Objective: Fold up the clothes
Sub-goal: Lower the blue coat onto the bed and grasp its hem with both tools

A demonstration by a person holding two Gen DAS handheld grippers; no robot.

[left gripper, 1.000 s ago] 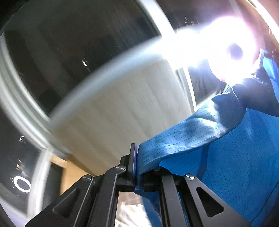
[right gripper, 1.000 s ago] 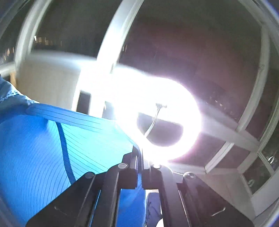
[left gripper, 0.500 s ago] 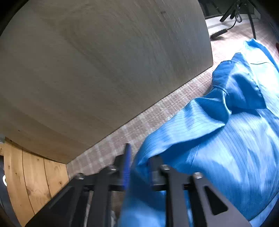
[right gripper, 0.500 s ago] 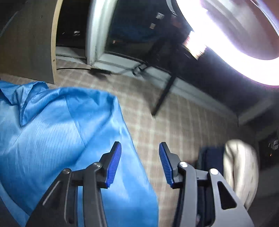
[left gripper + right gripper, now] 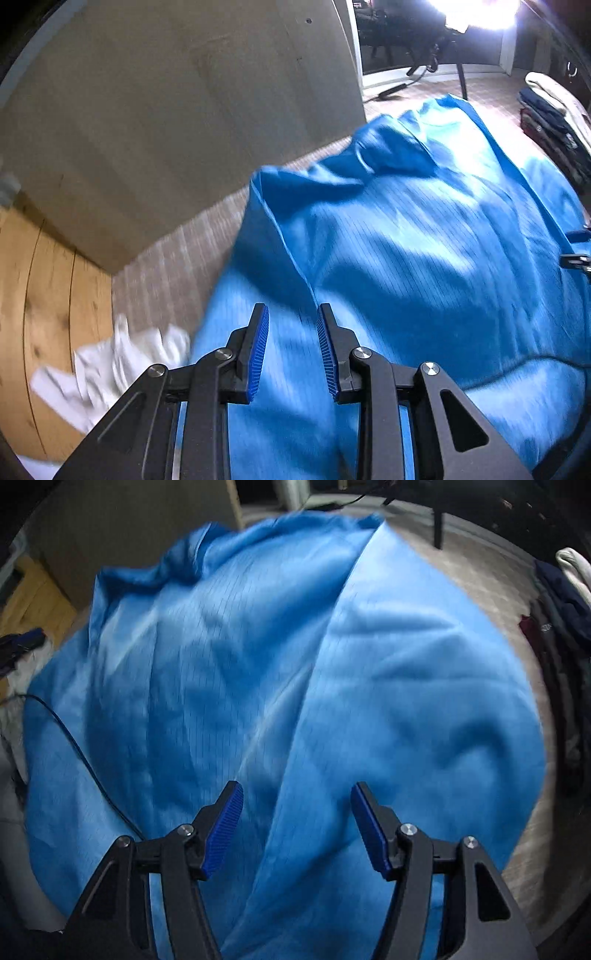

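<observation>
- Left gripper (image 5: 291, 347): jaws a little apart, nothing pinched between the blue pads (image 5: 258, 350). It points down at the blue garment (image 5: 424, 258), which shows through the gap. The jaws have just been opening, though not in the last half second.
- Right gripper (image 5: 297, 823): jaws wide apart, pads clear of the cloth, aimed down over the garment's (image 5: 258, 664) middle. These jaws have just been opening, with no cloth caught between them.
- The garment lies spread and rumpled on a pale checked carpet (image 5: 166, 258), with a long crease running up its middle in the right wrist view.
- A thin dark cable (image 5: 81, 753) crosses the garment's left part in that view.
- White cloth (image 5: 110, 365) lies just beside the garment's left edge, partly on a wooden floor (image 5: 37, 295).
- A tall wooden panel (image 5: 166, 110) stands behind the garment.
- A stack of folded clothes (image 5: 554, 125) sits near the garment's far right side.
- A bright lamp (image 5: 476, 11) glares at the top of the left wrist view.
</observation>
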